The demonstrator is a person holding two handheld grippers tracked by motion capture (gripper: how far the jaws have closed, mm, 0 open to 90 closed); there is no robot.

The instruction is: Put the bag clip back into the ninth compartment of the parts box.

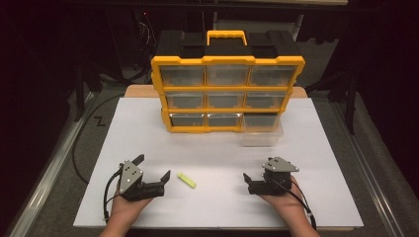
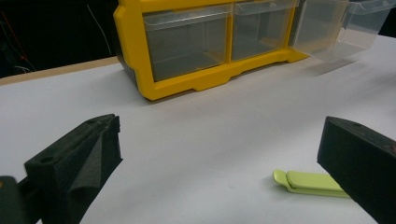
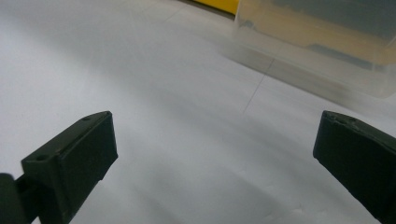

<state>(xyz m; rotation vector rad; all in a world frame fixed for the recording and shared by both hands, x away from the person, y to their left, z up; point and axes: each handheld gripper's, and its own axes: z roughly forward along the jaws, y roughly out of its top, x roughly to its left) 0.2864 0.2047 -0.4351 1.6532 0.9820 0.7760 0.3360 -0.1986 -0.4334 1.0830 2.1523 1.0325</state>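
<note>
A small green clip (image 1: 186, 180) lies flat on the white counter (image 1: 316, 197). It sits between the two hands, closer to the left one.

The left hand-held gripper (image 1: 154, 167) rests low near the front edge of the counter. Its jaws are wide apart and hold nothing. One jaw tip is just beside the clip but does not touch it. In the left gripper view the clip (image 2: 310, 182) lies flat on the counter next to the right jaw, and that jaw hides its far end.

The right hand-held gripper (image 1: 257, 174) rests on the other side, well apart from the clip. In the right gripper view, its jaws are wide apart too, with bare white counter (image 3: 187, 116) between them.

At the back of the counter stands a yellow box (image 1: 227, 91) with three rows of clear drawers and a yellow handle on top. The bottom right drawer (image 1: 262, 132) is pulled out toward the person. In the right gripper view this drawer (image 3: 322, 51) is ahead of the jaws, a bit blurry. In the left gripper view the box (image 2: 135, 60) is straight ahead, and the pulled-out drawer (image 2: 336, 28) sticks out at the top right.
</note>
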